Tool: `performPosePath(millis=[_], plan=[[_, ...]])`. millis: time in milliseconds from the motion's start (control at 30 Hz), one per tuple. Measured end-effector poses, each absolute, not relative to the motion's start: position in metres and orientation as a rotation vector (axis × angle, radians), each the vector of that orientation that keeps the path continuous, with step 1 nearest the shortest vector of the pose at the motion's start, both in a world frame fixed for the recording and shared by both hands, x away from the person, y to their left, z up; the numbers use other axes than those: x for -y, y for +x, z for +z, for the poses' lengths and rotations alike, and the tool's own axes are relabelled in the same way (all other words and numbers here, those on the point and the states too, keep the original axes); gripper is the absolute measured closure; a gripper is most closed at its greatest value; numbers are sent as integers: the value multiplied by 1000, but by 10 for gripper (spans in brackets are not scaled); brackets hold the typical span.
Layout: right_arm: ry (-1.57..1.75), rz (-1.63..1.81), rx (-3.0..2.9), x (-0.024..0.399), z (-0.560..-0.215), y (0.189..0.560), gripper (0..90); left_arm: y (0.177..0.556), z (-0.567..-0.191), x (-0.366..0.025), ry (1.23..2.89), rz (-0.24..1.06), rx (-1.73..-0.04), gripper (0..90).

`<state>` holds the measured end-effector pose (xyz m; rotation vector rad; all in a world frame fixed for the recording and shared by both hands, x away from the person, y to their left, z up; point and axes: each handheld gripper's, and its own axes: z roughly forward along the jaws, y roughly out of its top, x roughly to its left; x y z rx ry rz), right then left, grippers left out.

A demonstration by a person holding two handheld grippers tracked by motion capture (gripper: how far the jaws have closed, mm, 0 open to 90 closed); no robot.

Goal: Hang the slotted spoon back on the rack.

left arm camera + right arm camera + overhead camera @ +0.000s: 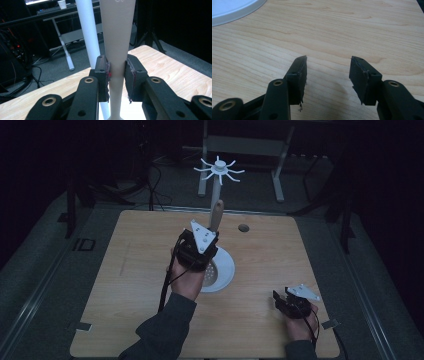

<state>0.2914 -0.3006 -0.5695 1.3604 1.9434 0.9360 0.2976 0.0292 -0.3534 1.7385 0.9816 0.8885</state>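
My left gripper (117, 75) is shut on the narrow part of a pale beige utensil handle (117, 37), which stands upright and widens toward its top. In the high view this handle (217, 215) rises above the left gripper (212, 237), held over the middle of the table. Just behind it stands the white pole (87, 32) of a rack. The pole carries a crown of white hooks (219, 169) and rises from a round white base (227, 270). My right gripper (328, 72) is open, low over bare wood, with nothing between its jaws; it sits at the front right (280, 299).
The wooden table (135, 270) has a small round hole (243, 227) near its far edge. Beyond the table are desk legs (277, 175) and cables on the floor (155, 190). The room around it is dark.
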Motion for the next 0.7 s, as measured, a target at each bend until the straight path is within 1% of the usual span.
performPosePath(millis=[400, 700], plan=[[1364, 934, -1943, 301, -570, 292, 479, 298, -338, -27, 1712, 924, -990, 741], [1364, 934, -1943, 301, -570, 292, 479, 300, -334, -25, 1700, 951, -1019, 741]])
